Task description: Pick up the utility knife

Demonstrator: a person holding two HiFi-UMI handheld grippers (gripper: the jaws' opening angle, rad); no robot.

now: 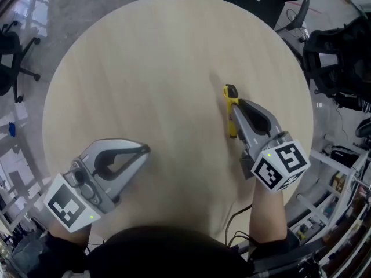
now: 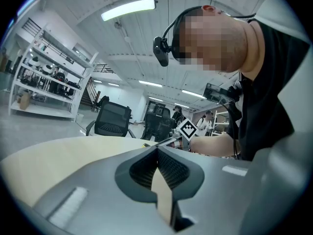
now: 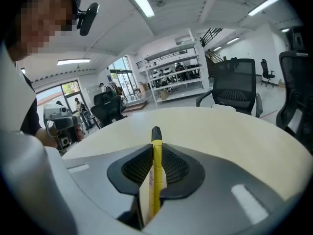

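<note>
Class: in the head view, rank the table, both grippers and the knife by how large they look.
1. Table.
2. Left gripper and right gripper: they look about alike, so unranked.
3. Knife, partly hidden in the right gripper.

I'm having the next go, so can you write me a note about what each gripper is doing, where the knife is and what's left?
Right gripper: shut on the yellow utility knife, whose black tip pokes out past the pads.
Left gripper: shut, empty, over the near left of the table.
Done: knife gripped, seemingly just off the table.
Left: lift it clear without loosening the grip.
</note>
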